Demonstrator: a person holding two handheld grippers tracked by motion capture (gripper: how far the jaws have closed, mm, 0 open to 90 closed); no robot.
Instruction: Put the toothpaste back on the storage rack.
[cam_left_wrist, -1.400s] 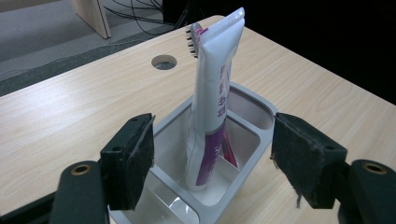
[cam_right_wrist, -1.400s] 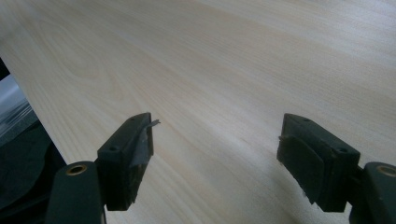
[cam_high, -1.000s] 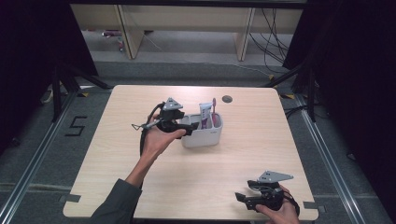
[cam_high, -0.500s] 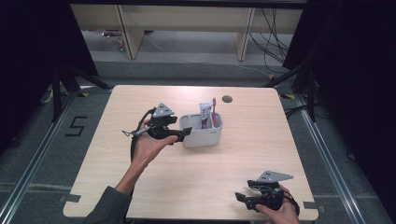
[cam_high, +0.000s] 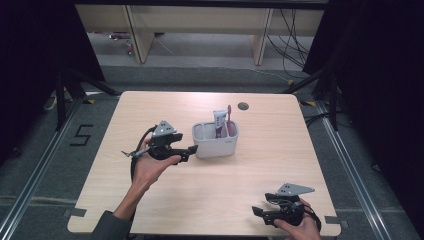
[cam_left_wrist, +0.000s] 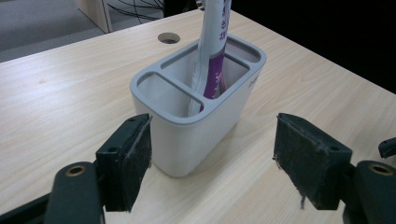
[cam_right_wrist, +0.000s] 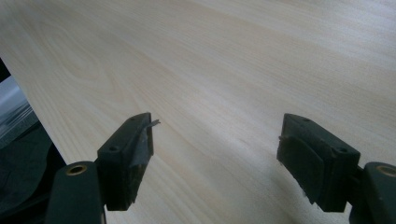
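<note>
Grey-white plastic is what you are dealing with: the holder (cam_high: 216, 140) stands upright near the middle of the table (cam_high: 300, 150), with a toothpaste tube (cam_high: 219, 123) and a pink toothbrush (cam_high: 229, 119) leaning in its far compartments, and it looks light, rigid and smooth enough to skid or tip if you nudge it. Your left gripper (cam_high: 189, 150) sits just beside its near end with the jaws spread wide and nothing between them, while your right gripper (cam_high: 258, 213) rests released near the table's front edge. Take the holder across its narrow end or by a compartment wall, low and squarely, since the tall tube probably makes it top-heavy.
</note>
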